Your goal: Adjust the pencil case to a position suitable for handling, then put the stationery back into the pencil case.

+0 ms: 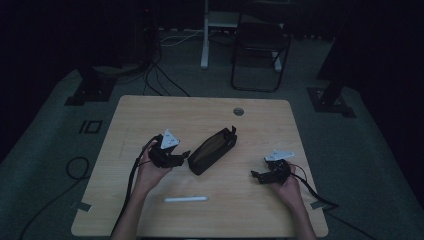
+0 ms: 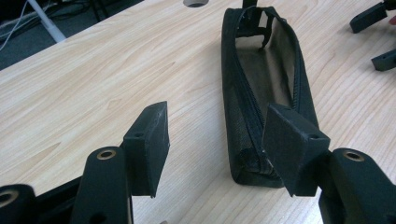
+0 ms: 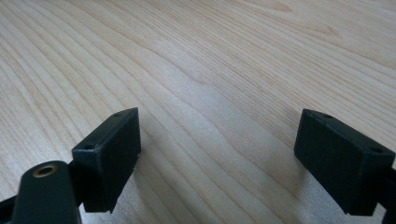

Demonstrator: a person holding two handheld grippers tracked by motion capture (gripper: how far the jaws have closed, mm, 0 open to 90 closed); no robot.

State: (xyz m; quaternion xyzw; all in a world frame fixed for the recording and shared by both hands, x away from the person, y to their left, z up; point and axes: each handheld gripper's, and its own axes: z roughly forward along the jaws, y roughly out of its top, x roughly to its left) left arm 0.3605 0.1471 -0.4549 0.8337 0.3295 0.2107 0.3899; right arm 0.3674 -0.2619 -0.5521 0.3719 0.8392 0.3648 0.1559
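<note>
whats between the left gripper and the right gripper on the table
In the high view, an unzipped black pencil case lies on the wooden table between the left gripper and the right gripper, much closer to the left one.

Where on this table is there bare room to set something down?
The far left corner of the table is bare, and so is the far right, beyond the cable hole. The middle is crowded: the open pencil case lies between the left tool and right tool, with the white pen near the front edge.

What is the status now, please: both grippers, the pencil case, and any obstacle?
Left gripper open, at near end of pencil case. Right gripper open over bare table. Case unzipped, lying flat. White pen lies apart, near front edge.
</note>
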